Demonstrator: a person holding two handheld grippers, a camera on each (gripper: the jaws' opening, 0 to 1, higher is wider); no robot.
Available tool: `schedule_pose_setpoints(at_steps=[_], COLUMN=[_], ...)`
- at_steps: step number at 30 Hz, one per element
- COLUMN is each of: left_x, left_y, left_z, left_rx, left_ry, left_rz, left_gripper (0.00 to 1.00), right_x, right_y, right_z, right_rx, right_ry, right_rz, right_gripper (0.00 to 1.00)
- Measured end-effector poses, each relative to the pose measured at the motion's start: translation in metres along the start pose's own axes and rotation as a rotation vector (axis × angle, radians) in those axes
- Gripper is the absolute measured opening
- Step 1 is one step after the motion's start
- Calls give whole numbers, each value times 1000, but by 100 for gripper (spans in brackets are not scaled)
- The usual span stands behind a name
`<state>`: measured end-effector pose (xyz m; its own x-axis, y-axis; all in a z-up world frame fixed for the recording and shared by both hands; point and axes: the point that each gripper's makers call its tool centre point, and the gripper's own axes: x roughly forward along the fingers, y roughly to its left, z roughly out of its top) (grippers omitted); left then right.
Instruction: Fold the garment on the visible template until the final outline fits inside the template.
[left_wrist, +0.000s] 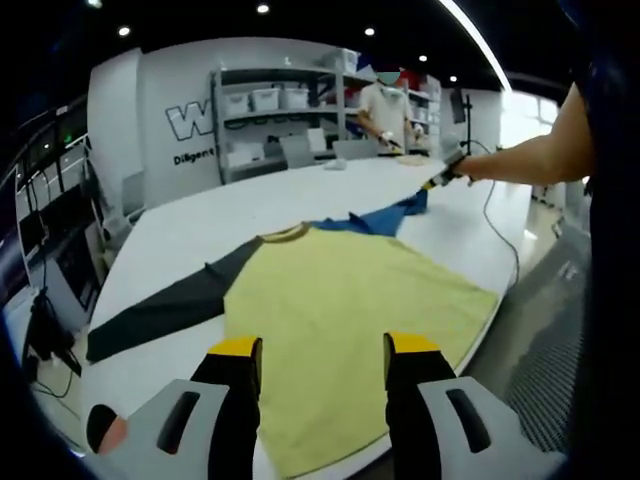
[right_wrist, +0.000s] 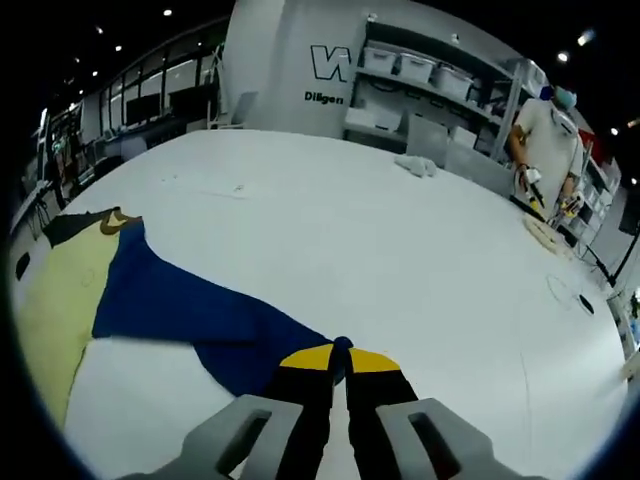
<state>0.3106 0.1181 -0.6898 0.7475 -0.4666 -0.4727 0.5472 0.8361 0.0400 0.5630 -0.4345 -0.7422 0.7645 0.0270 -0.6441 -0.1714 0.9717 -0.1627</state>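
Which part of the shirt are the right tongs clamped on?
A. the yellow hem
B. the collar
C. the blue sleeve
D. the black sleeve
C: in the right gripper view the right tongs are shut on the tip of the blue sleeve, pulled out over the white table; the left gripper view shows the same grip at the sleeve's far end.

The left gripper (left_wrist: 322, 352) hovers with jaws apart over the yellow body of the shirt (left_wrist: 345, 320), which lies flat on the white tabletop (left_wrist: 230, 210). Its dark sleeve (left_wrist: 160, 308) stretches left. Far across, the right gripper (left_wrist: 437, 181) pinches the blue sleeve (left_wrist: 385, 217).
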Motion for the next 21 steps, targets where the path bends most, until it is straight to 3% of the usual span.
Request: schedule_pose_setpoints(at_steps=[8, 10, 11, 14, 21], left_x=[0, 0, 0, 0, 1], left_y=[-1, -1, -1, -1, 3], left_z=[-1, 0, 0, 0, -3], left_rx=[4, 5, 3, 2, 0], left_ry=[-4, -3, -4, -1, 2], left_rz=[-16, -16, -16, -16, -14], left_gripper=[42, 42, 42, 42, 42], right_x=[-10, -14, -16, -14, -1], right_y=[-4, -13, -10, -5, -1], right_z=[6, 20, 24, 24, 30], right_rx=[22, -15, 22, -18, -41], right_ry=[-8, -71, -73, -19, -21], right_rz=[-26, -97, -86, -67, -79], right_gripper=[0, 0, 0, 0, 0])
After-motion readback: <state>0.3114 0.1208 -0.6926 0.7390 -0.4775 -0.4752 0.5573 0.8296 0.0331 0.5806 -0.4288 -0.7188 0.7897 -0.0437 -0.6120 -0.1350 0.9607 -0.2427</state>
